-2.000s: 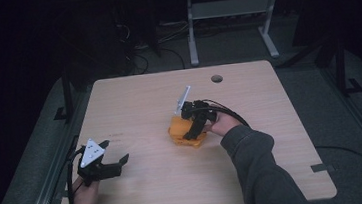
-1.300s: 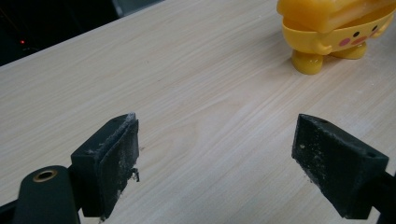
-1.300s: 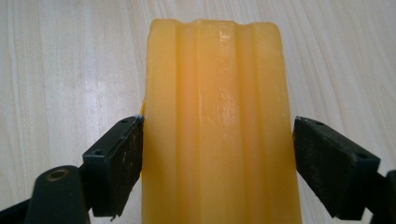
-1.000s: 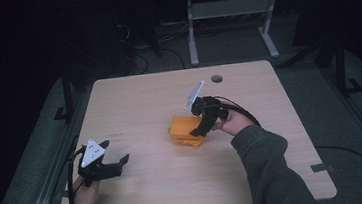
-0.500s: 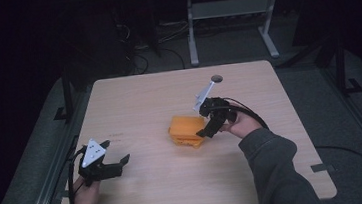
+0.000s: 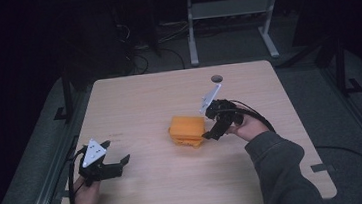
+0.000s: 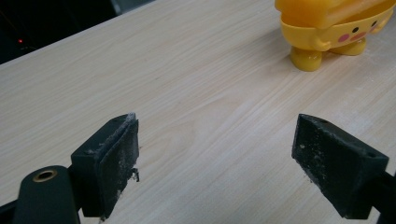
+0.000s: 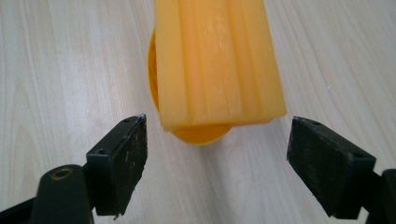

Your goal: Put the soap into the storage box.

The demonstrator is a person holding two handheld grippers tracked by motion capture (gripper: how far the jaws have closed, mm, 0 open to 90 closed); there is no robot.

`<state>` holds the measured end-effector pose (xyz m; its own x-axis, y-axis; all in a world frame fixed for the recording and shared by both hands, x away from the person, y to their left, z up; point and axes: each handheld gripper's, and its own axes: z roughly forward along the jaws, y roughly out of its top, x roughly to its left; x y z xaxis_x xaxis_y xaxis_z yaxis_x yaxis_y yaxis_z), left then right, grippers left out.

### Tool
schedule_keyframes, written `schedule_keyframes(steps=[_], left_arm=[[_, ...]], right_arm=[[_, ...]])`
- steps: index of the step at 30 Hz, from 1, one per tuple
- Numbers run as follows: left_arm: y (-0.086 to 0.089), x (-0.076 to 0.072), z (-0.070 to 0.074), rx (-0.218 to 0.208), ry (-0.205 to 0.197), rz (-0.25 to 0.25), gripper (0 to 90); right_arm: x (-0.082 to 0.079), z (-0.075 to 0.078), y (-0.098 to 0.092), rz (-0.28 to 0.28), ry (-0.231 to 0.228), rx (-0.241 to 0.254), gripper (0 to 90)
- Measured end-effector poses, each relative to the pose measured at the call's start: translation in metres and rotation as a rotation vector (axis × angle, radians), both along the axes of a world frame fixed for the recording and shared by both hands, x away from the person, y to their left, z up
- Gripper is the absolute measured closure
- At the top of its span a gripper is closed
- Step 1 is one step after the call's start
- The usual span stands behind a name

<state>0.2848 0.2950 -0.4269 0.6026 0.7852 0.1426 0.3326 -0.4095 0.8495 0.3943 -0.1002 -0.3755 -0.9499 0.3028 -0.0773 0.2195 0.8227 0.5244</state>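
High view, right gripper drawn back off yellow toy, fingers wide, left gripper unmoved, fingers wide

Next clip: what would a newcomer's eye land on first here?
The bright yellow-orange toy container, alone near the middle of the pale wooden table against a dark room. The right tool sits just beside it, jaws open, with the toy's ribbed lid just ahead of them in the right gripper view. The left tool rests open at the table's near left corner.
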Motion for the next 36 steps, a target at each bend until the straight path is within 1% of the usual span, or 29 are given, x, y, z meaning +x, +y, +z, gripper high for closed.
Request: schedule_keyframes(steps=[1,5,6,8,11,12,14,17,21,22,24,29,31,32,33,34,36], left_arm=[[0.0,0.0,0.0,0.0,0.0,0.0,14.1],[0.0,0.0,0.0,0.002,0.001,0.0,14.1],[0.0,0.0,0.0,0.001,0.001,0.0,14.1],[0.0,0.0,0.0,0.002,0.003,0.0,14.1],[0.0,0.0,0.0,0.006,0.004,-0.001,14.1],[0.0,0.0,0.0,0.009,0.004,-0.002,14.1],[0.0,0.0,0.0,0.012,0.008,-0.003,14.1],[0.0,0.0,0.0,0.013,0.007,-0.003,14.1],[-0.001,0.001,-0.001,0.013,0.006,-0.004,14.1],[-0.001,0.001,-0.001,0.012,0.005,-0.004,14.1],[-0.001,0.001,-0.001,0.012,0.005,-0.004,14.1],[-0.001,0.001,-0.001,0.01,0.004,-0.003,14.1],[-0.001,0.001,-0.001,0.01,0.005,-0.005,14.1],[-0.002,0.001,-0.001,0.009,0.006,-0.005,14.1],[-0.002,0.001,-0.001,0.01,0.006,-0.005,14.1],[-0.002,0.001,-0.001,0.011,0.006,-0.006,14.1],[-0.002,0.001,-0.001,0.013,0.007,-0.007,14.1]], right_arm=[[-0.001,-0.001,-0.001,-0.005,0.008,0.003,19.9],[-0.002,-0.004,-0.005,-0.009,0.01,-0.004,19.8],[-0.004,-0.004,-0.009,-0.02,0.014,0.003,20.0],[-0.005,-0.006,-0.012,-0.021,0.01,0.012,20.1],[-0.006,-0.008,-0.016,-0.03,0.017,0.008,19.9],[-0.007,-0.01,-0.018,-0.032,0.026,0.003,19.5],[-0.01,-0.011,-0.021,-0.034,0.016,0.016,20.2],[-0.012,-0.014,-0.025,-0.046,0.025,0.025,20.2],[-0.013,-0.017,-0.03,-0.061,0.039,0.01,20.0],[-0.013,-0.017,-0.032,-0.058,0.029,0.019,20.2],[-0.014,-0.017,-0.035,-0.068,0.035,0.034,20.2],[-0.017,-0.022,-0.042,-0.078,0.039,0.028,20.2],[-0.018,-0.024,-0.044,-0.088,0.052,0.022,19.9],[-0.018,-0.025,-0.046,-0.091,0.048,0.02,20.0],[-0.019,-0.025,-0.047,-0.099,0.048,0.026,20.3],[-0.02,-0.025,-0.048,-0.092,0.043,0.035,20.4],[-0.021,-0.026,-0.05,-0.099,0.044,0.039,20.4]])
